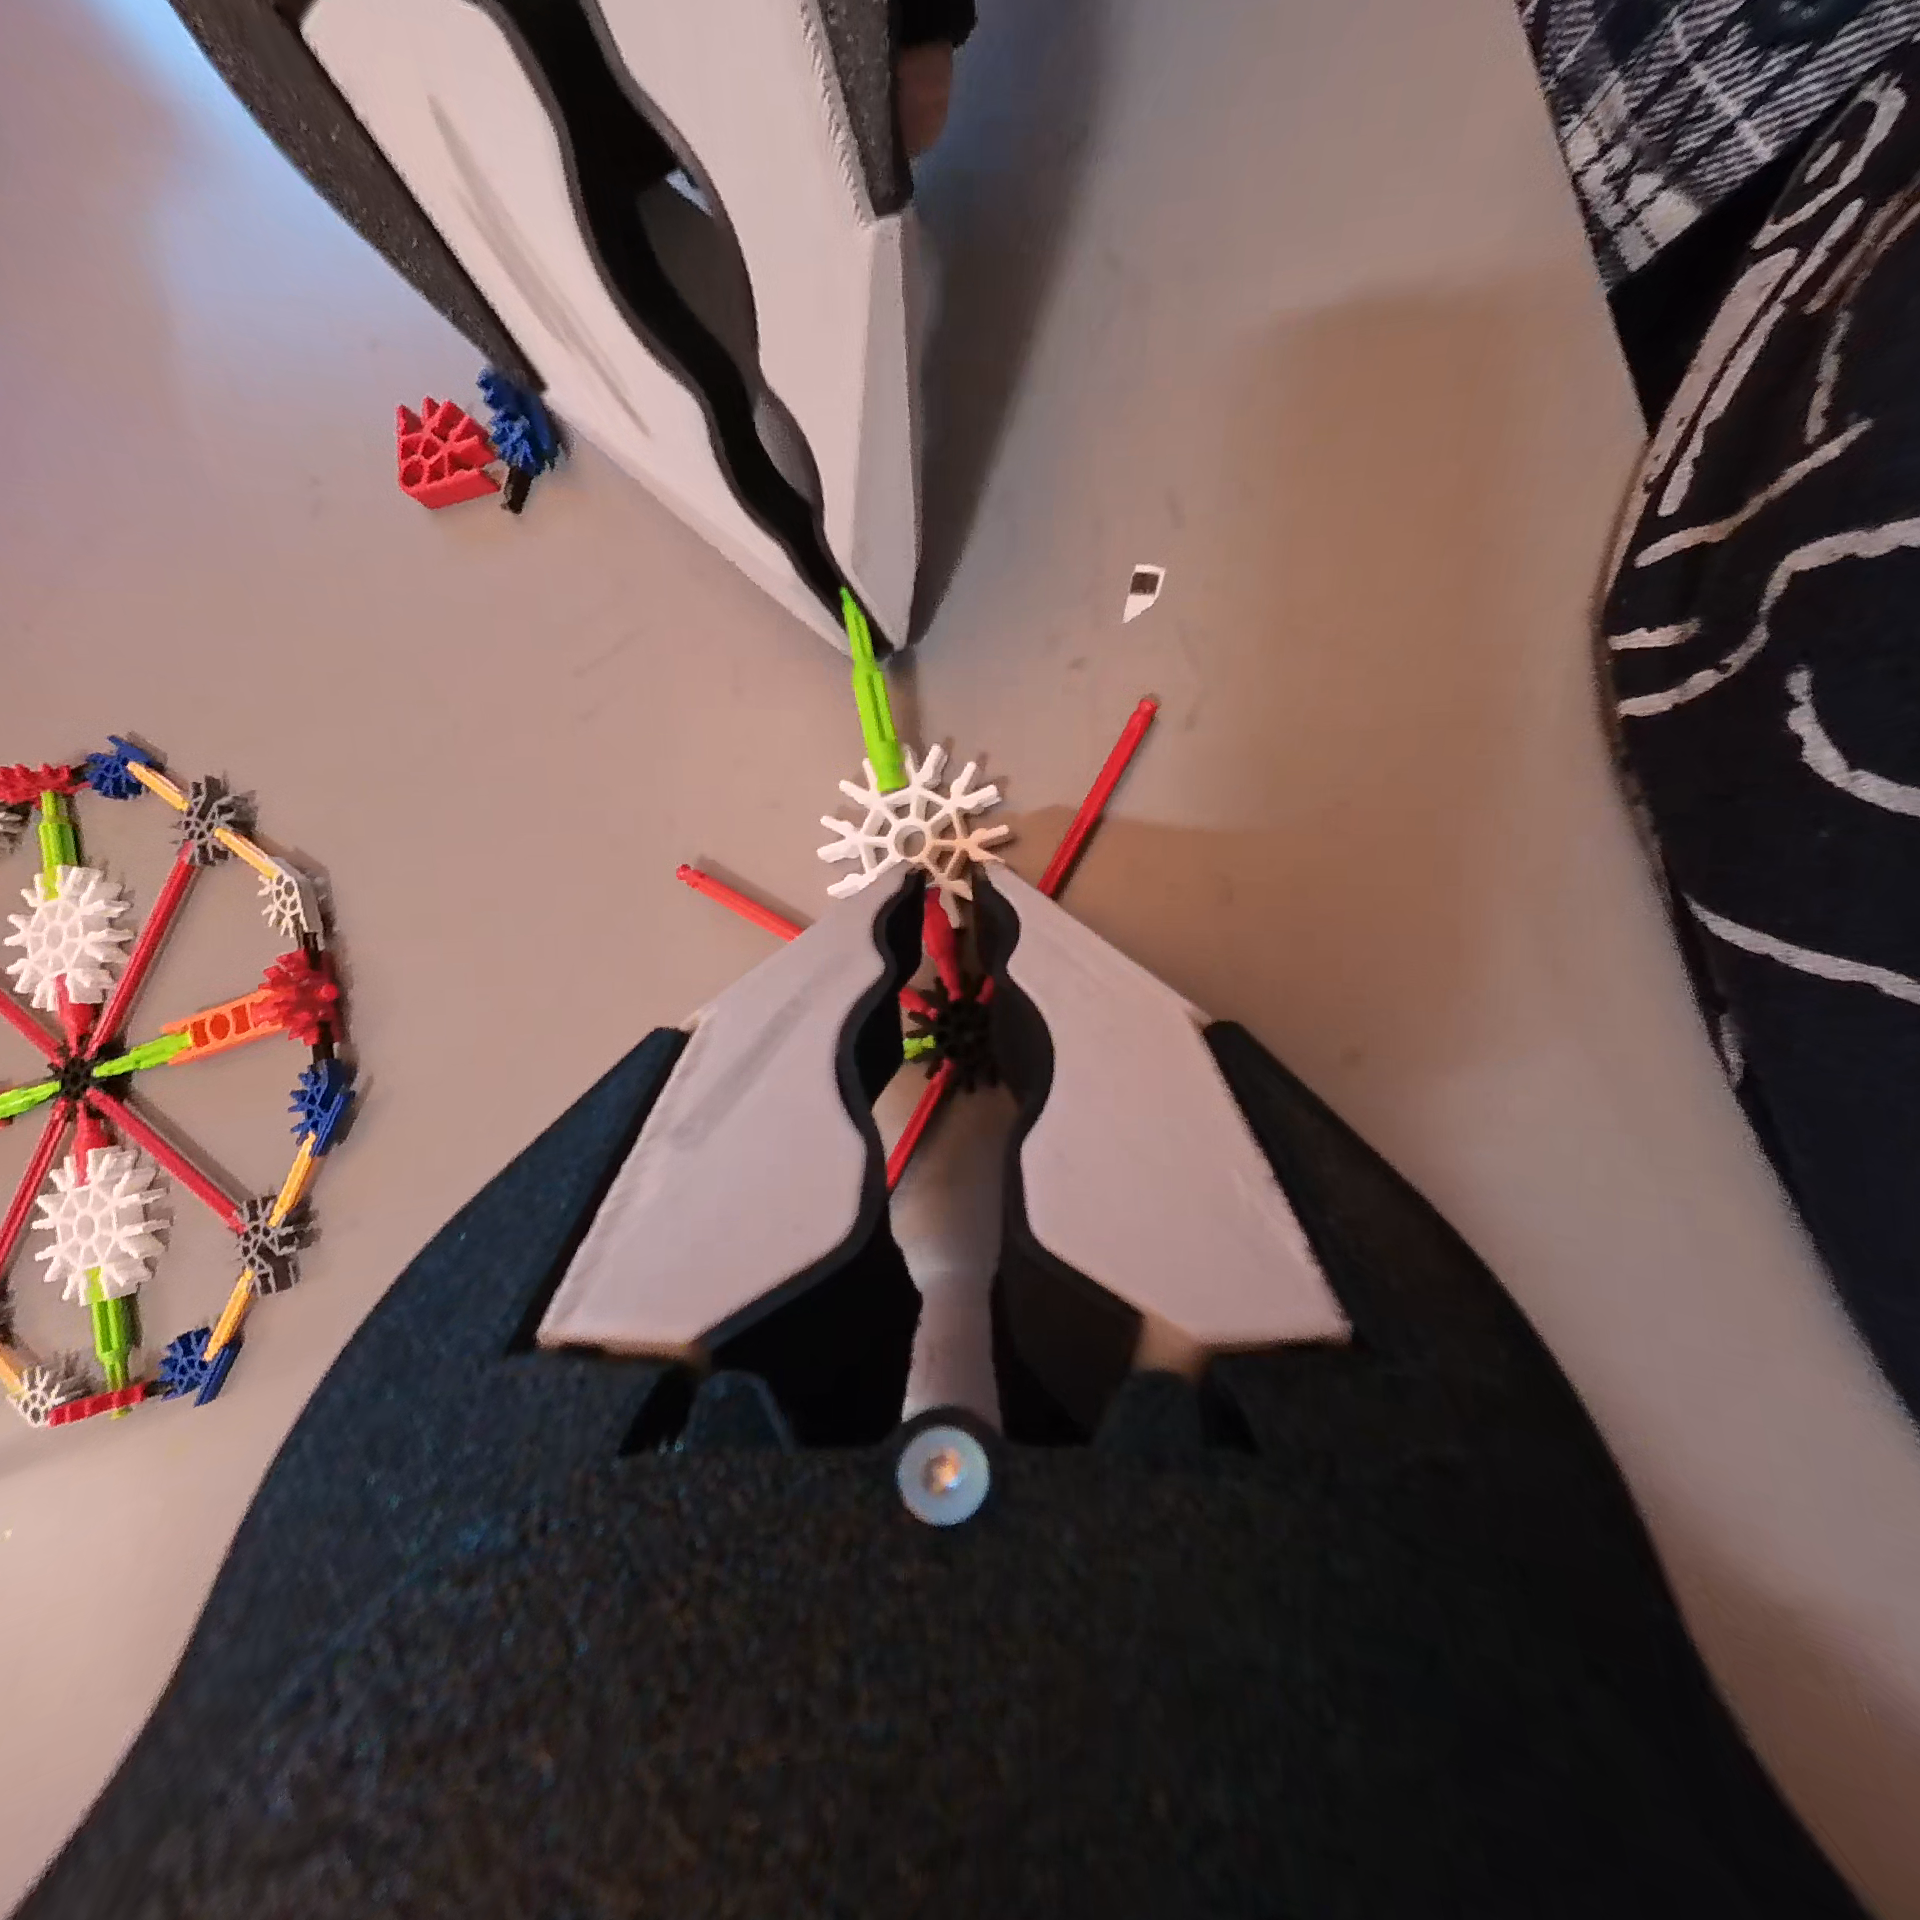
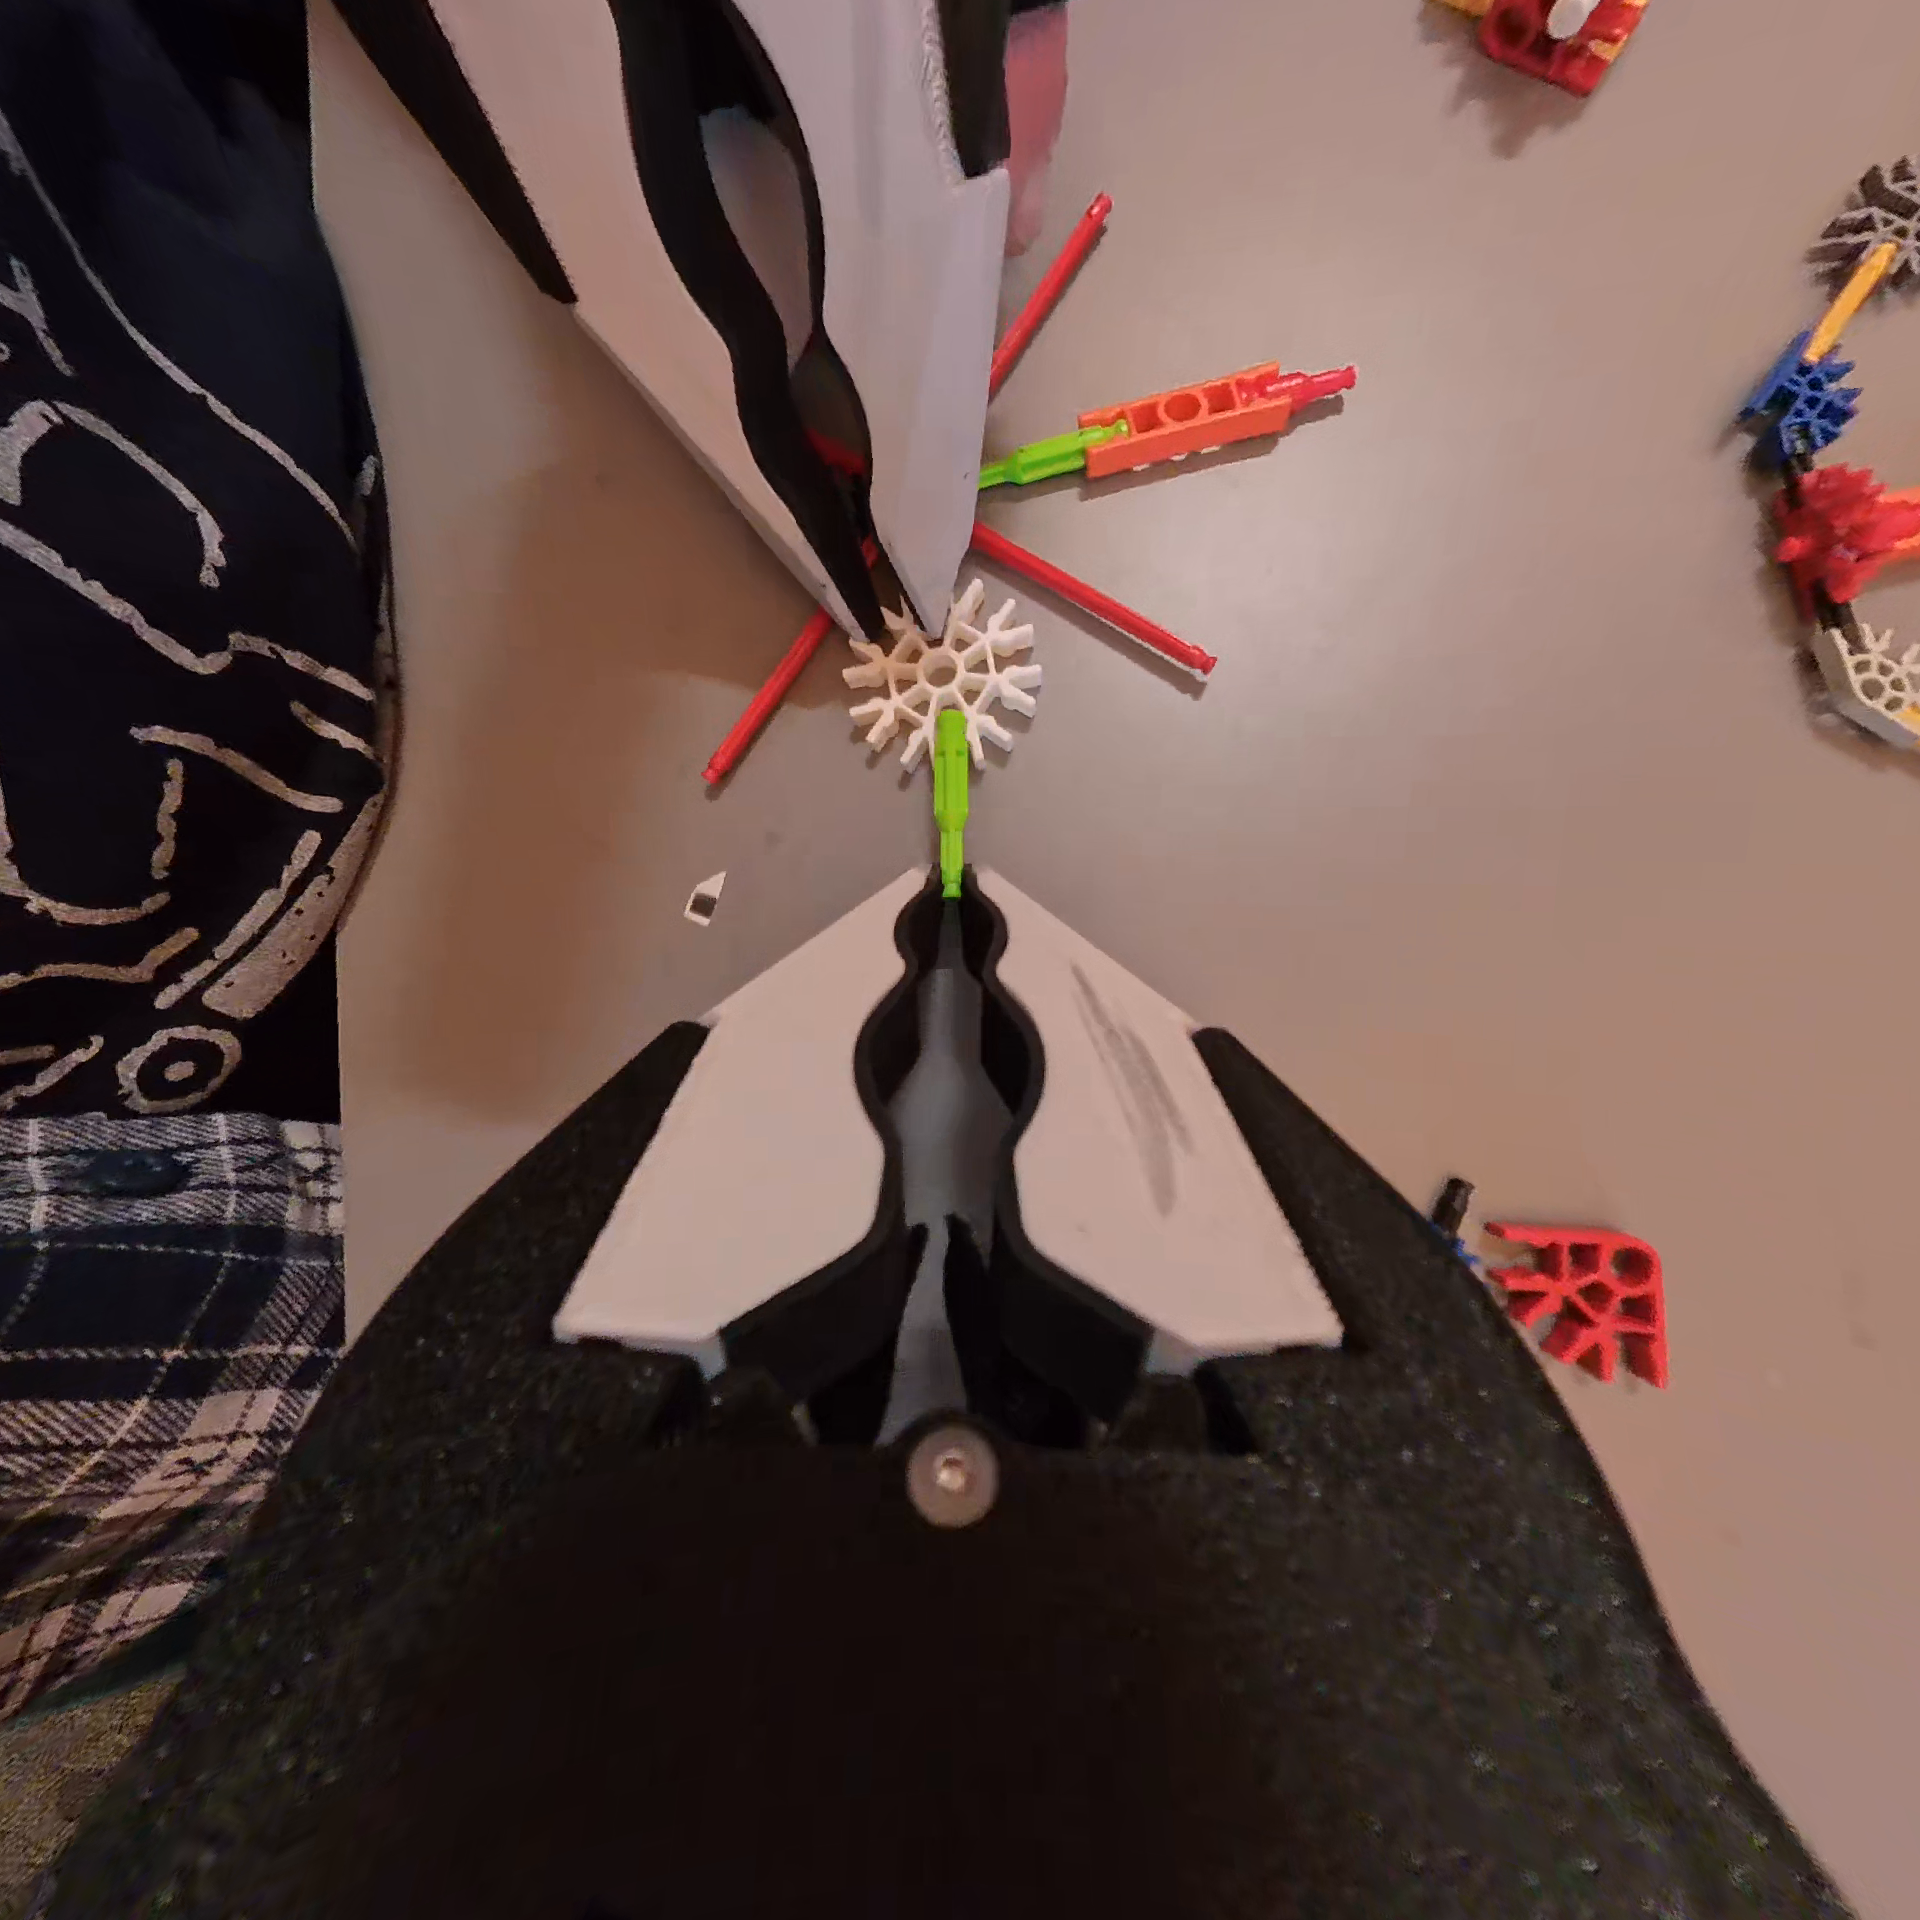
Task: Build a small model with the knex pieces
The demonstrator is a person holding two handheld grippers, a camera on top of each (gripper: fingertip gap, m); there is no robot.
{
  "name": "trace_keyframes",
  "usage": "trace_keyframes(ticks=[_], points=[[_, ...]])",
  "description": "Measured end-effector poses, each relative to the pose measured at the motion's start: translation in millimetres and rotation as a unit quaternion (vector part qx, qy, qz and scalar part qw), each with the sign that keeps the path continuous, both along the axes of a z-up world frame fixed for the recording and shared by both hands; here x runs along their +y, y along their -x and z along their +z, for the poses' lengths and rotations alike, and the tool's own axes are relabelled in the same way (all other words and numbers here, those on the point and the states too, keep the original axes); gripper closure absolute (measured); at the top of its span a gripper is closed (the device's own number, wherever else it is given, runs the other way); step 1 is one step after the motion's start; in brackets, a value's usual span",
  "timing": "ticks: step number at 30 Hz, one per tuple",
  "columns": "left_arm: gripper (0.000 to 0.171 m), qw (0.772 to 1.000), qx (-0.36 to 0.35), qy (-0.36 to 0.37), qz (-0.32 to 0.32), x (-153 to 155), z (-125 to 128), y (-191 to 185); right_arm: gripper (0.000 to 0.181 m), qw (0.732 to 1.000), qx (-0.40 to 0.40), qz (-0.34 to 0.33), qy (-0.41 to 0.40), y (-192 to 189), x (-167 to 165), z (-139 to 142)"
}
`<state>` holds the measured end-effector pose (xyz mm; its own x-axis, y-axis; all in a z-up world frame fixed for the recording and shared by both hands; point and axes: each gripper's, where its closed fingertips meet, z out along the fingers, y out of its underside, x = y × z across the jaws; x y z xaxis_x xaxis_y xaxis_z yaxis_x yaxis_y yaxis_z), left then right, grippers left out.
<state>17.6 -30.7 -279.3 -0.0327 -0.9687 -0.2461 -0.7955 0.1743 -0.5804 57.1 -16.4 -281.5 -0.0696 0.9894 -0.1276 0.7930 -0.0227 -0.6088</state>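
Note:
My left gripper [image 1: 951, 888] is shut on a short red rod [image 1: 938, 925] of a small spoked assembly. The rod sits between a black hub [image 1: 951, 1029] and a white snowflake connector [image 1: 914, 831] just past the fingertips. Long red rods [image 1: 1101, 795] fan out from the hub over the table. My right gripper [image 2: 951, 883] is shut on a short green rod [image 2: 951, 779], whose far end sits in a slot of the white connector [image 2: 940, 675]. The two grippers face each other tip to tip: the right gripper [image 1: 873, 639] comes from above in the left wrist view, and the left gripper [image 2: 899, 623] from above in the right wrist view.
A finished wheel model [image 1: 135, 1070] lies at the left on the beige table [image 1: 1299, 1039]. A red connector [image 1: 447, 457] with a blue one lies behind the right gripper. An orange piece [image 2: 1184, 421] joins a green spoke. A person's dark clothing [image 1: 1766, 727] borders the table. My hands' fingertips stand some 5 cm from each other. The orange piece [image 2: 1184, 421] is about 6 cm from my left fingertips.

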Motion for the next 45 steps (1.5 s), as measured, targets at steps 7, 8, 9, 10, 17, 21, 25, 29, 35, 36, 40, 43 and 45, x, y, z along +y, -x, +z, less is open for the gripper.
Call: trace_keyframes(ticks=[7, 8, 9, 10, 17, 21, 25, 29, 35, 36, 40, 43, 45], points=[[0.163, 1.000, -0.003, 0.000, -0.007, -1, 0, 0, 0.180, 1.000, -0.011, 0.015, 0.000, 1, 1, -1], [0.163, 1.000, -0.003, 0.001, -0.007, -1, 0, 0, 0.179, 1.000, -0.015, 0.016, 0.000, 1, 1, -1], [0.163, 1.000, -0.003, 0.001, -0.007, -1, 0, 0, 0.179, 1.000, -0.019, 0.018, -0.001, 1, 2, -1], [0.163, 1.000, -0.002, 0.000, -0.007, -2, 0, 0, 0.179, 1.000, -0.023, 0.021, -0.003, 1, 2, -1], [0.163, 1.000, -0.004, -0.001, -0.008, -2, 1, 0, 0.178, 0.998, -0.050, 0.036, -0.007, 1, 2, -1], [0.163, 1.000, -0.005, -0.001, -0.009, -3, 1, 0, 0.171, 0.997, -0.059, 0.038, -0.010, 1, 2, -1], [0.163, 1.000, -0.006, -0.001, -0.009, -3, 1, 0, 0.162, 0.997, -0.059, 0.026, -0.044, 1, 10, 6], [0.163, 1.000, -0.008, 0.001, -0.010, -3, 0, 0, 0.181, 0.998, -0.024, 0.025, -0.056, 16, 2, 22], [0.163, 1.000, -0.008, 0.000, -0.009, -2, 0, 0, 0.181, 0.998, -0.030, 0.009, -0.046, 26, 1, 7], [0.163, 1.000, -0.008, 0.000, -0.009, -2, 0, 0, 0.181, 0.999, -0.031, 0.009, -0.044, 27, 1, 6], [0.163, 1.000, -0.009, 0.001, -0.009, -1, 0, -1, 0.181, 0.998, -0.040, 0.010, -0.049, 26, 0, 5], [0.163, 1.000, -0.009, 0.001, -0.009, -1, -1, -1, 0.181, 0.997, -0.049, 0.011, -0.056, 26, -1, 4], [0.163, 1.000, -0.010, 0.002, -0.008, -1, -1, -1, 0.181, 0.996, -0.063, 0.013, -0.061, 26, -1, 4]])
